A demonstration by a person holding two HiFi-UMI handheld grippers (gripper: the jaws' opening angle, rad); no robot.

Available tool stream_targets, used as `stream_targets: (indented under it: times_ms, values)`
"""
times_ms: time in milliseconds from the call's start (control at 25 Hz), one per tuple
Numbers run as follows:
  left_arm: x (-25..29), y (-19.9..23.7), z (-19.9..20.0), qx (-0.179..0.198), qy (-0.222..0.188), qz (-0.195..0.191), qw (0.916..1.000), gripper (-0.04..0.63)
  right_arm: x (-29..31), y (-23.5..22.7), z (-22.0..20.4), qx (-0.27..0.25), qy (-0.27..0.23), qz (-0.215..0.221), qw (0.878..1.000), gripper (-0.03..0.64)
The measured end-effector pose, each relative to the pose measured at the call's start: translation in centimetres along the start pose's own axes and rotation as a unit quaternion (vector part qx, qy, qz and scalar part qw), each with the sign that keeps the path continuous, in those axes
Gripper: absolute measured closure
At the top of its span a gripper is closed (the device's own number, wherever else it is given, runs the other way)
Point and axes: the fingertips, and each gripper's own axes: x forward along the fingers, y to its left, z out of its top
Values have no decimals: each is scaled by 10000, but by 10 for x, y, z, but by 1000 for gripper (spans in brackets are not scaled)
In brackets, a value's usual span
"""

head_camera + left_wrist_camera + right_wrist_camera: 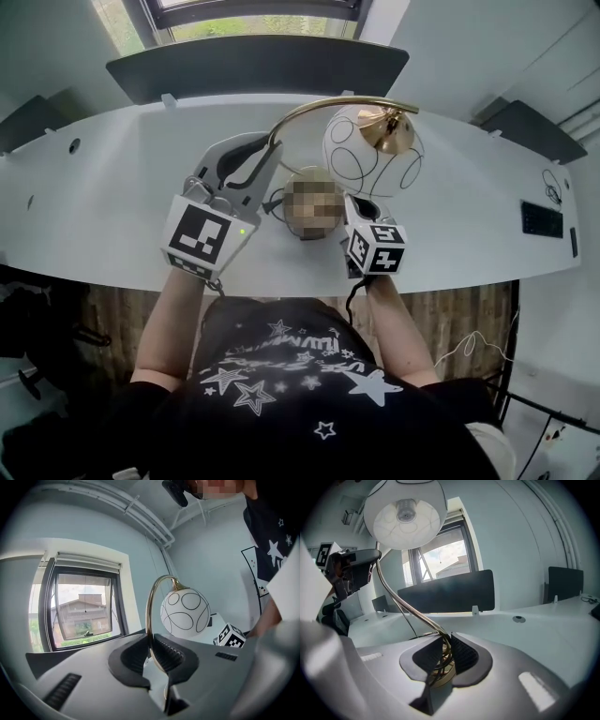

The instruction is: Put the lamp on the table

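Lamp upright at the middle of the table, close to its near edge, with both grippers on it. Its white shade, a globe drawn over with black rings, hangs from a brass stem that rises and arches over to the right.

The left gripper is clenched on the stem partway up; in its own view the brass rod runs straight between the ribbed pads. The right gripper is clamped low down, where the stem and a black cord come together just above the brass base. Two holds, one high and one low, probably stop a top-heavy lamp from tipping or turning while it is placed. Whether the base already bears on the table I cannot tell: the jaws cover it in the right gripper view and the head view does not show it clearly.

Around it the table is mostly bare. A dark panel stands along the far edge, below a window, and a second panel stands toward the far right corner. A small dark flat thing lies near the right edge, well apart from the lamp. Nothing seen crowds the base; the loose cord beside it is the one thing that might catch under it.
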Motion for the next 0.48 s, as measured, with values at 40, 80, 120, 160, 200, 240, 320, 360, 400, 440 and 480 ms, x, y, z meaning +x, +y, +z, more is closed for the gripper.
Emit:
stream_targets:
  times_ms: [40,80,120,160,200,240,320,360,400,440,480]
  values:
    - [1,1,-3,-4,30,18,10000,554,4,-1,-1,8,15,22,10000,569]
    - [3,2,-5,-5,62,28,10000,554,7,-2,-2,16,30,41,10000,569]
    - [4,3,-8,-4,93,30,10000,552,10,-3,-2,22,46,58,10000,569]
    - [6,4,-11,-2,123,29,9999,552,13,-4,-3,26,63,73,10000,569]
    - [8,5,-13,0,149,31,9999,551,16,-5,-4,27,79,87,9999,569]
    - [10,6,-15,3,175,38,9998,551,19,-7,-5,27,95,100,9999,569]
    - [14,8,-20,5,223,58,9997,549,25,-9,-6,23,128,121,9998,569]
    - [15,9,-22,0,242,68,9997,550,28,-10,-7,23,146,130,9998,569]
    - [17,11,-24,-8,259,76,9996,549,31,-10,-8,22,166,138,9998,569]
    - [18,13,-26,-16,274,81,9996,549,34,-10,-8,23,186,146,9997,569]
    - [19,16,-28,-19,291,81,9995,549,37,-9,-9,26,206,153,9997,569]
